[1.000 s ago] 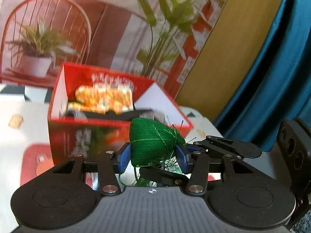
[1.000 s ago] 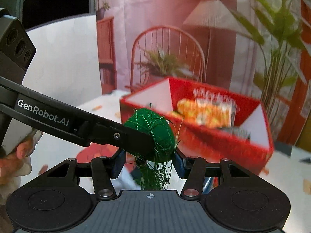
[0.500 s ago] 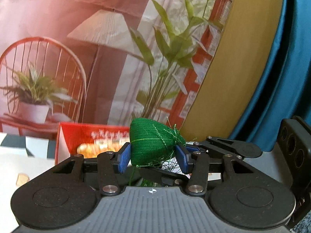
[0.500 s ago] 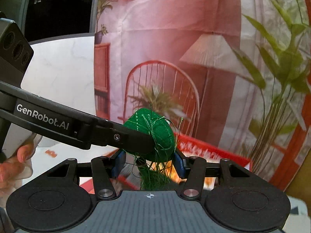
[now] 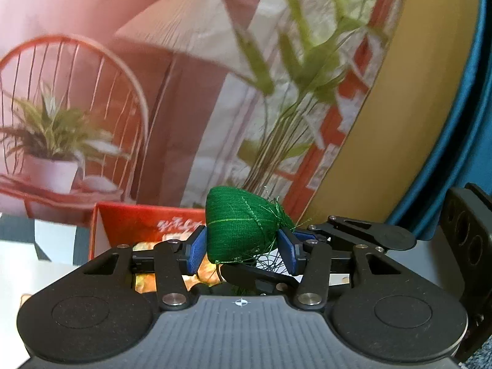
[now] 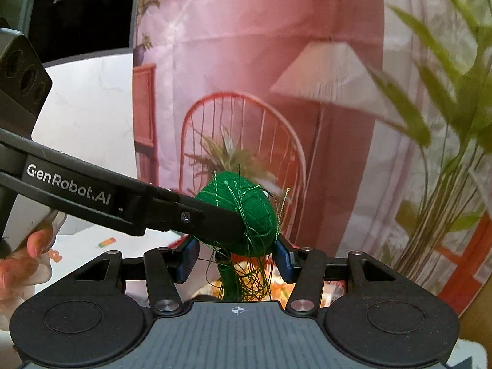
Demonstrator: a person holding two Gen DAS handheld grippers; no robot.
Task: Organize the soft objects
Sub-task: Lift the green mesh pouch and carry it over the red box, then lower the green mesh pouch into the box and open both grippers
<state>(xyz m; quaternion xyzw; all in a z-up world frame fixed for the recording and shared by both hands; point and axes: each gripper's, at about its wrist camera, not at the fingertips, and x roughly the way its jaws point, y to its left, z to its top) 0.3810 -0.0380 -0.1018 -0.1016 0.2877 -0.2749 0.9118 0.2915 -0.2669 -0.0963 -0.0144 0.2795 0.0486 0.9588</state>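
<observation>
While both the left gripper (image 5: 243, 250) and right gripper (image 6: 235, 259) clench the green pouch (image 5: 241, 224), red box (image 5: 135, 224) behind, printed backdrop (image 5: 123, 46) beyond.

The green pouch (image 5: 241, 224) is matt woven cloth, fine-ribbed, wrapped with glossier green thread whose loose strands fray out and hang below it. The left gripper (image 5: 243, 247) is matt black plastic with a ribbed grey deck, bright metal rivets and blue rubbery-looking pads (image 5: 196, 250). The right gripper (image 6: 235, 253) has the same finish. The red box (image 5: 138, 224) looks like glossy printed cardboard. The backdrop (image 6: 246, 61) is a printed sheet, faintly creased. The curtain (image 5: 455, 138) is dull teal cloth.
</observation>
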